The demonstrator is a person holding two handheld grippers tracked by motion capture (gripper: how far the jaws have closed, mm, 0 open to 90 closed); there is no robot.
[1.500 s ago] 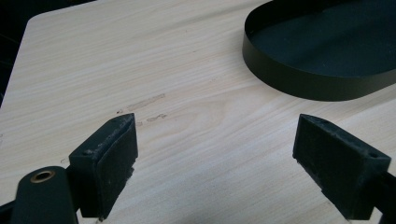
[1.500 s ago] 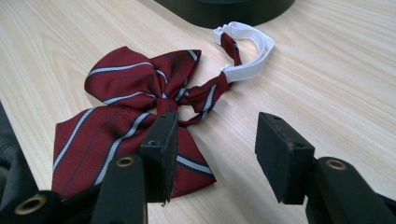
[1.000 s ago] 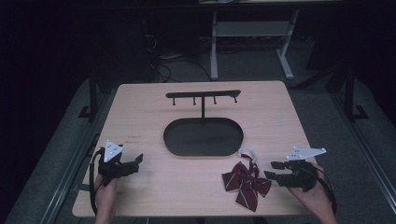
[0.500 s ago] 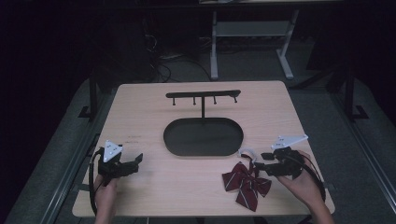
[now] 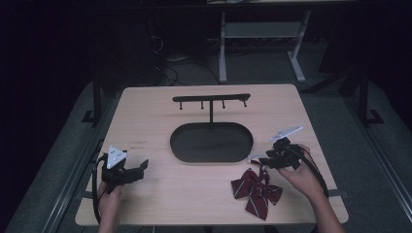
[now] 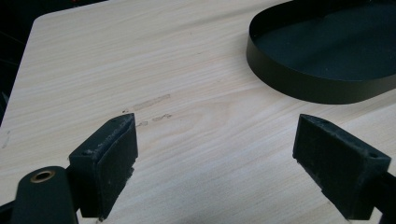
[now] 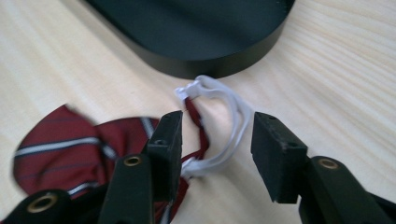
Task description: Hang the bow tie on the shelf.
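Bow tie, maroon with pale stripes, lies on the table near its front right edge, its white elastic loop reaching toward the black oval tray. Right gripper straddles that loop, jaws apart, seemingly not yet touching. Likely step: grasping the loop, then closing squarely. Left gripper hangs wide open over bare wood
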